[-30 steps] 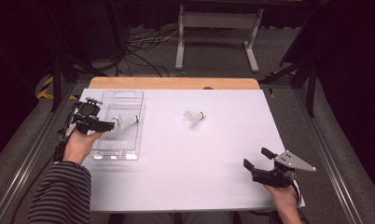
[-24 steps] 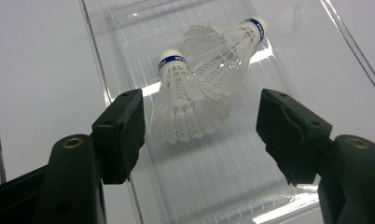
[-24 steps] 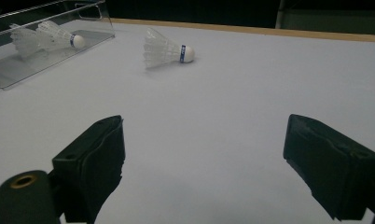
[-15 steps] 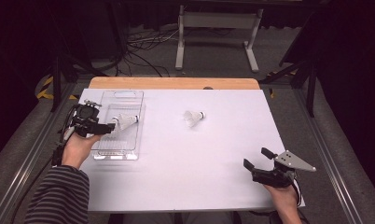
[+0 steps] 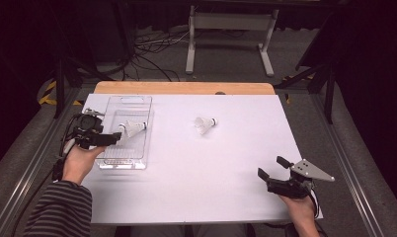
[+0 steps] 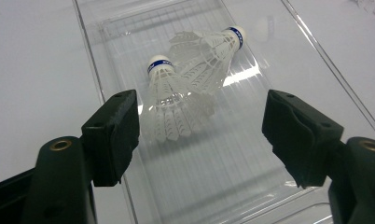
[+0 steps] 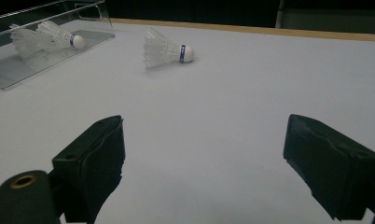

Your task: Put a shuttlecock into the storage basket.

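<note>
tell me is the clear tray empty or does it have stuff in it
Not empty: two white shuttlecocks lie on their sides inside the clear tray, feather skirts overlapping.

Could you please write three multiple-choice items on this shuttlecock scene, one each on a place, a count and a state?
1. Where does the lone shuttlecock lie?
A. on the bare table
B. in the clear tray
C. between the right tool's jaws

2. How many shuttlecocks lie in the tray?
A. none
B. two
C. four

3. How does the left tool stand?
A. clamped on a shuttlecock
B. open, holding nothing
C. shut, empty

Key: 1 A, it lies mid-table, apart from the tray; 2 B, the left gripper view shows two overlapping there; 3 B, its jaws stand wide apart, clear of both.
</note>
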Demonstrator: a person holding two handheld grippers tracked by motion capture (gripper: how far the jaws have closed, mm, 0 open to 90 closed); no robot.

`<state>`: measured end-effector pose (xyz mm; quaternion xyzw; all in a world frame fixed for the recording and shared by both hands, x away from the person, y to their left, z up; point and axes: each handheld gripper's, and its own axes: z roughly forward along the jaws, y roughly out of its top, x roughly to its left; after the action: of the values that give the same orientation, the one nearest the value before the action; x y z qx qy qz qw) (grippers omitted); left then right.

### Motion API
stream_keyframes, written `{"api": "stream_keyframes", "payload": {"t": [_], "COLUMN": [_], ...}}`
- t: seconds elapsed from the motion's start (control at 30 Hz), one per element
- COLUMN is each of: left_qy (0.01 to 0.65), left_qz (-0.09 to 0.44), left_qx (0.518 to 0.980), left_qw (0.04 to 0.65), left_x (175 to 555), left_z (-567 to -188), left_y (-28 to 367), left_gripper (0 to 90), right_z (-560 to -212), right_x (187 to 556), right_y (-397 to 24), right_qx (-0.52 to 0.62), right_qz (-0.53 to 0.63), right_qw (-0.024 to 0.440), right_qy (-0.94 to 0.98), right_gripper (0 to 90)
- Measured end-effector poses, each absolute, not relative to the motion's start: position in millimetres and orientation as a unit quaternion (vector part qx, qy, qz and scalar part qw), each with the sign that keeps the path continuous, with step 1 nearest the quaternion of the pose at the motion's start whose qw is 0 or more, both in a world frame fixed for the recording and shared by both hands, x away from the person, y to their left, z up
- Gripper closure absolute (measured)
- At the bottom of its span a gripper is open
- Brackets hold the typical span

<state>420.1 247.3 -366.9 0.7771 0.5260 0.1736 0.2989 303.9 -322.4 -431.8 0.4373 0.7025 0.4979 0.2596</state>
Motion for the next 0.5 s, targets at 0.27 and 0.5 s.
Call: {"api": "stream_keyframes", "payload": {"t": [0.27, 0.5], "left_qy": [0.515, 0.505], "left_qz": [0.177, 0.183], "left_qx": [0.78, 0.778], "left_qw": [0.309, 0.327], "left_x": [414.1, 407.3], "left_z": [-368.3, -368.4], "left_y": [249.6, 251.2], "left_gripper": [27.5, 27.6], "right_z": [-431.8, -431.8], "right_x": [303.9, 303.9], "right_y": [-322.5, -322.4], "right_qx": [0.437, 0.437], "right_qz": [0.498, 0.498], "right_qw": [0.26, 0.26], "right_qy": [0.702, 0.702], "right_gripper": [13.3, 13.3]}}
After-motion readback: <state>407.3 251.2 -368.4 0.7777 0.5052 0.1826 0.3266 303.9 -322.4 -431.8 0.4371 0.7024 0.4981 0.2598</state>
